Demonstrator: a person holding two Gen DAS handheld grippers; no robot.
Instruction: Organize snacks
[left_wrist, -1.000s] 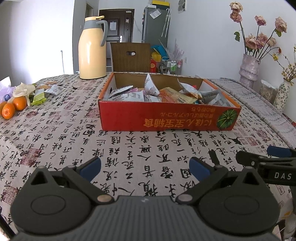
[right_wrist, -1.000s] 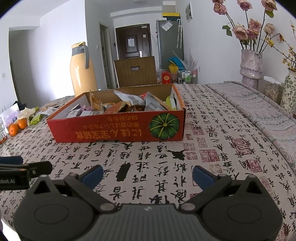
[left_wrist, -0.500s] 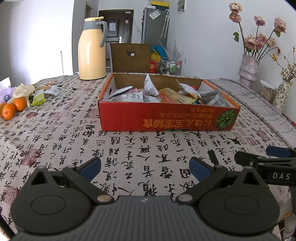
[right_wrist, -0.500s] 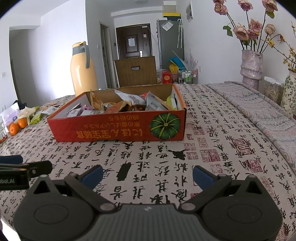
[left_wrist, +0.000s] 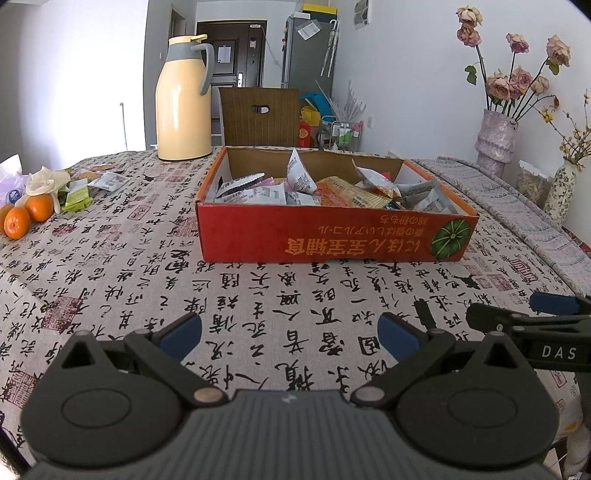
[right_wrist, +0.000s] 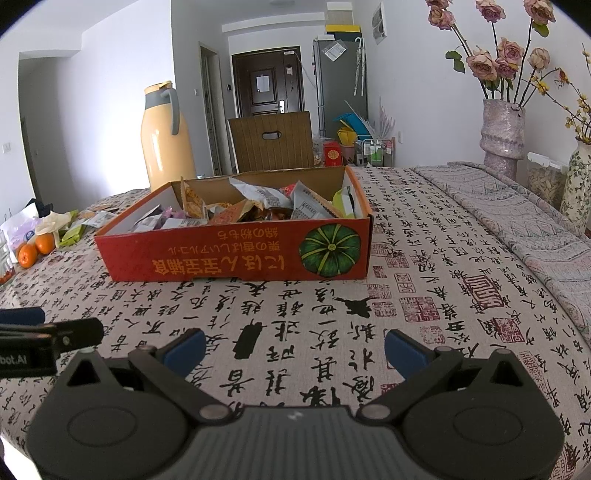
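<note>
Snacks (left_wrist: 332, 190) are lying heaped in a red box (left_wrist: 332, 240) that is sitting on the bench (left_wrist: 147, 280), well ahead of both tools. The packets are filling the box loosely, some tilting up above its rim, and printed lettering and a green pumpkin picture are showing on its near wall.

Left hand-held gripper (left_wrist: 290, 334) is hovering low over the patterned cloth with its blue-padded fingers spread wide and nothing between them. Right hand-held gripper (right_wrist: 293, 350) is hanging the same way, released and empty, near the front edge of the bench.

From the left wrist view, the right tool's fingers are poking in at the right edge, and the box is appearing slightly right of centre, with its pumpkin corner farthest right. From the right wrist view, the left tool's finger is showing at the left edge, and the box is sitting left of centre, with bare cloth stretching away on the right.

Oranges (left_wrist: 27, 216) and a few loose packets (left_wrist: 107, 181) are resting far left on the bench, clearer from the left wrist. A yellow jug (left_wrist: 183, 103) is standing behind the box's left corner. A vase (right_wrist: 504, 134) of roses is standing far right; the right wrist view is showing it larger.
</note>
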